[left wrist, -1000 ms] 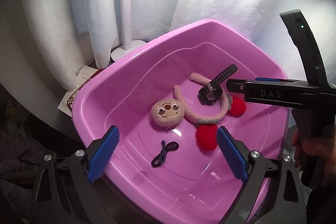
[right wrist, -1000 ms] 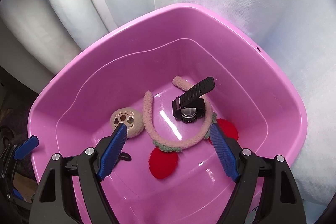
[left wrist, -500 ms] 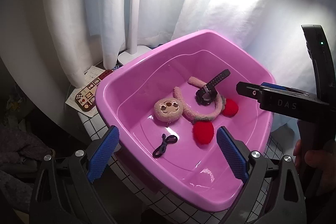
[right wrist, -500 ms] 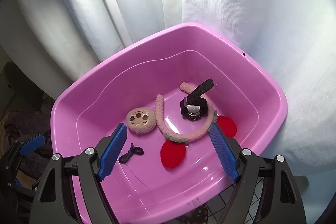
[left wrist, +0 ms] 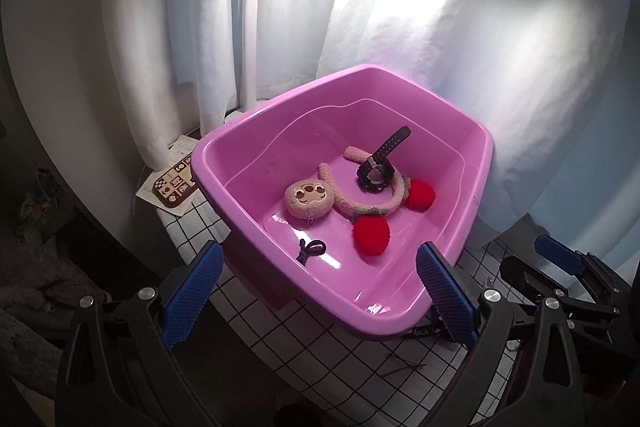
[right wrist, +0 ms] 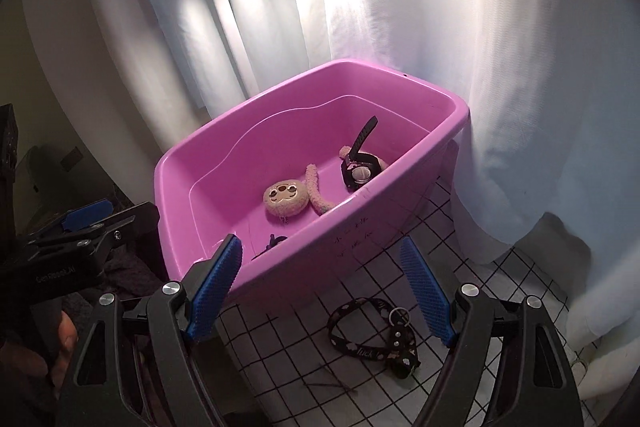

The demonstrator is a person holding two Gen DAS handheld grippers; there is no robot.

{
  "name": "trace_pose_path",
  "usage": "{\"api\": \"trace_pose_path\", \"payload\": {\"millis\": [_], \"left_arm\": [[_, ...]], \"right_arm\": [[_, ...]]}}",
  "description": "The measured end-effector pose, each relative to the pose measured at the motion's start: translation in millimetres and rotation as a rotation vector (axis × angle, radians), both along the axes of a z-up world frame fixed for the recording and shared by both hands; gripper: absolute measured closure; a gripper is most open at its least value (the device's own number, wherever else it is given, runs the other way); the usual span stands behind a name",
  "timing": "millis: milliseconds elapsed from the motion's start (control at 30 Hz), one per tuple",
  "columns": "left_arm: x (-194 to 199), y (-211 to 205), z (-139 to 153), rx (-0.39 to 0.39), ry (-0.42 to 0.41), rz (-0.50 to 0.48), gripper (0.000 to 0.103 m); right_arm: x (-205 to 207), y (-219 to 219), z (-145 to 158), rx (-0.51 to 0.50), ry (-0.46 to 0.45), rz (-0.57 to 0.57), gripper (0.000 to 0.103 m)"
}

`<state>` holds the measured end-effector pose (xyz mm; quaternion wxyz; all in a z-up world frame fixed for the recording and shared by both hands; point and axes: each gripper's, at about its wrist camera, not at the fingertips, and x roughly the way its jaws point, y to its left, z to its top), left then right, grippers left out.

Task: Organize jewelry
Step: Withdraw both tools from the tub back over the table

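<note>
I hold two grippers, and both are spread wide with nothing between the pads. My right gripper (right wrist: pixel 320 291) hangs over the white tiled table (right wrist: pixel 460 227), just outside the pink tub (right wrist: pixel 304 239). My left gripper (left wrist: pixel 320 291) hangs at the near corner of the tub, on the other side

The thing I think I must get next is the black band (right wrist: pixel 372 331). It has little pale shapes on it and a small ring. It lies flat on the tiles, outside the tub, close to the tub's near wall. In the right view it sits low and between my two blue pads (right wrist: pixel 426 291), a bit toward the right pad. So it is right in front of my right gripper and below it. My right hand is the nearer one. In the left view I see only a tiny bit of the band, mostly hidden behind the tub corner and my right pad

The band makes a loop that runs side to side, from the left out to the ring and the thick dark end. My pads also stand side by side, so I think I would need to go down on one thin part of the loop, or turn my wrist a little

The other things are already in the tub: a watch (right wrist: pixel 358 173), a fuzzy headband (left wrist: pixel 372 199), a round plush face (left wrist: pixel 308 201) and a small dark tie (left wrist: pixel 310 249)
</note>
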<state>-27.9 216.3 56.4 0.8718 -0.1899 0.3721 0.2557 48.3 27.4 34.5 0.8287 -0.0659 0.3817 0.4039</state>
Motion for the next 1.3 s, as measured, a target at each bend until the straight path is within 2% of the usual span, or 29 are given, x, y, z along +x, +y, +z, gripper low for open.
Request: {"api": "trace_pose_path", "payload": {"millis": [100,367,567,767,1000,1300], "left_arm": [[-6,-28,-2,-0.010,-0.013,-0.041,0.008],[-29,-111,-12,0.027,-0.025,-0.135,0.007],[-46,-167,-41,0.032,0.032,-0.186,0.006],[-65,-197,-71,0.056,0.100,-0.158,0.006],[-76,-193,-90,0.075,0.137,-0.118,0.006],[-41,-160,-126,0.051,0.114,-0.160,0.006]], "right_arm": [[-15,-50,-15,0.002,0.016,-0.047,0.025],[-42,-202,-54,-0.027,0.096,-0.255,0.025],[-57,-267,-82,-0.031,0.149,-0.311,0.025],[-64,-284,-105,-0.031,0.177,-0.274,0.025],[-61,-282,-121,-0.036,0.196,-0.285,0.025],[-40,-262,-135,-0.067,0.188,-0.370,0.025]]}}
